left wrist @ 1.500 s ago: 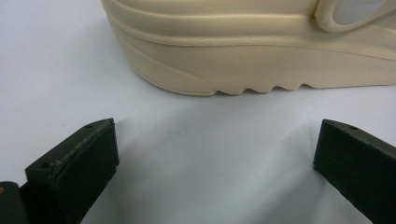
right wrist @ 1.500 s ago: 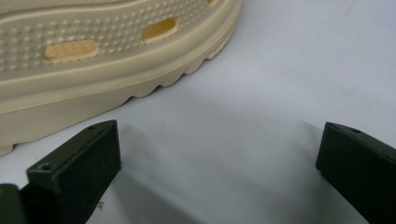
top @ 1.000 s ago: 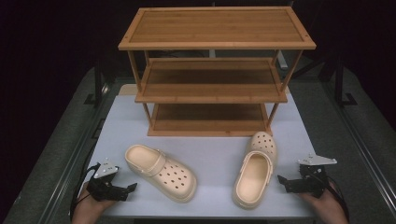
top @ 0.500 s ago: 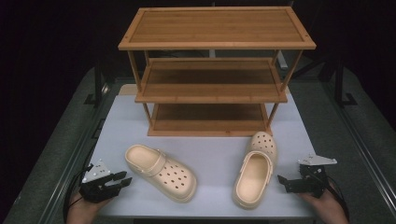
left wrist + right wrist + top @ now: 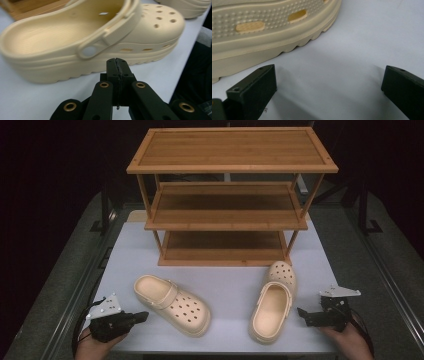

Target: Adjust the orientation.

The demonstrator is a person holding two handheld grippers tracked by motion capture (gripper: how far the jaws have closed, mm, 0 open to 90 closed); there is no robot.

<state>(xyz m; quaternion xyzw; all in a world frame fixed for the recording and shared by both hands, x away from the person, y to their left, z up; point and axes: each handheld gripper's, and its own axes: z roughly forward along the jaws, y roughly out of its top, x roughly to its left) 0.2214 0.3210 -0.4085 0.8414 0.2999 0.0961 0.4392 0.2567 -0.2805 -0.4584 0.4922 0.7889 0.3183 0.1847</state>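
At lower left of the high view, the left gripper (image 5: 141,316), jaws just clenched on nothing, points at the left clog (image 5: 172,303), whose long axis runs diagonally toward lower centre. The right gripper (image 5: 301,313), jaws spread wide, sits just beside the cream, perforated right clog (image 5: 272,310).

White table (image 5: 225,290) w/ 2 beige clogs (image 5: 172,304) & wooden rack (image 5: 227,195).

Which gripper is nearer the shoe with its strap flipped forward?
Left. The left gripper sits just beside that shoe, fingers shut; the right gripper lies beyond the other shoe.
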